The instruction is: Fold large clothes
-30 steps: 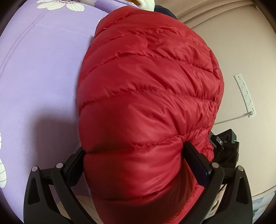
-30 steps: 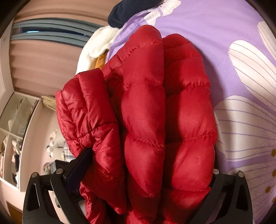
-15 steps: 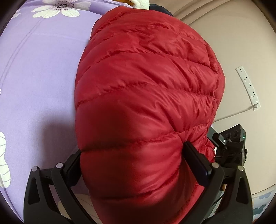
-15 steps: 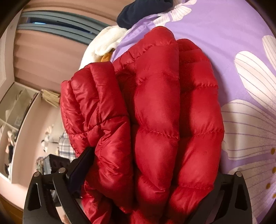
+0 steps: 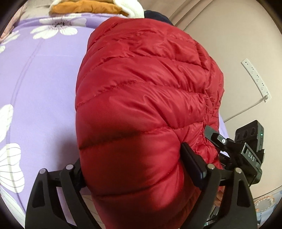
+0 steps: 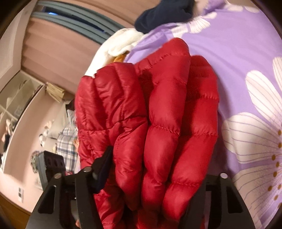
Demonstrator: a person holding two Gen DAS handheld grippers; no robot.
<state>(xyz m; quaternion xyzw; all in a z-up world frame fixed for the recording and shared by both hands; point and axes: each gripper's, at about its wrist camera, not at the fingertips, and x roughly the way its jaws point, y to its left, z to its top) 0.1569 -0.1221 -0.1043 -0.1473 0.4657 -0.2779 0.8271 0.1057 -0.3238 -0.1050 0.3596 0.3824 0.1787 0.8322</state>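
A red quilted puffer jacket (image 5: 146, 98) is bundled in thick folds over a purple bedsheet with white flowers (image 5: 40, 91). My left gripper (image 5: 134, 169) is shut on the jacket's near end, which bulges between the black fingers (image 5: 192, 163). In the right wrist view the same jacket (image 6: 158, 123) shows as several stacked puffy layers. My right gripper (image 6: 153, 178) is shut on those layers. Its left finger (image 6: 102, 169) presses into the fabric and its right finger is hidden behind it. The other gripper's body (image 5: 246, 155) shows at the jacket's right edge.
White and orange clothes (image 5: 88, 7) and a dark navy garment (image 6: 164, 14) lie at the bed's far end. A white power strip (image 5: 255, 77) hangs on the beige wall to the right. Shelves and a curtain (image 6: 58, 45) stand beyond the bed's edge.
Both grippers have carried the jacket along the bed while staying shut on it. The orange and white clothes have come into the left view. The right view has tilted and shows more of the room.
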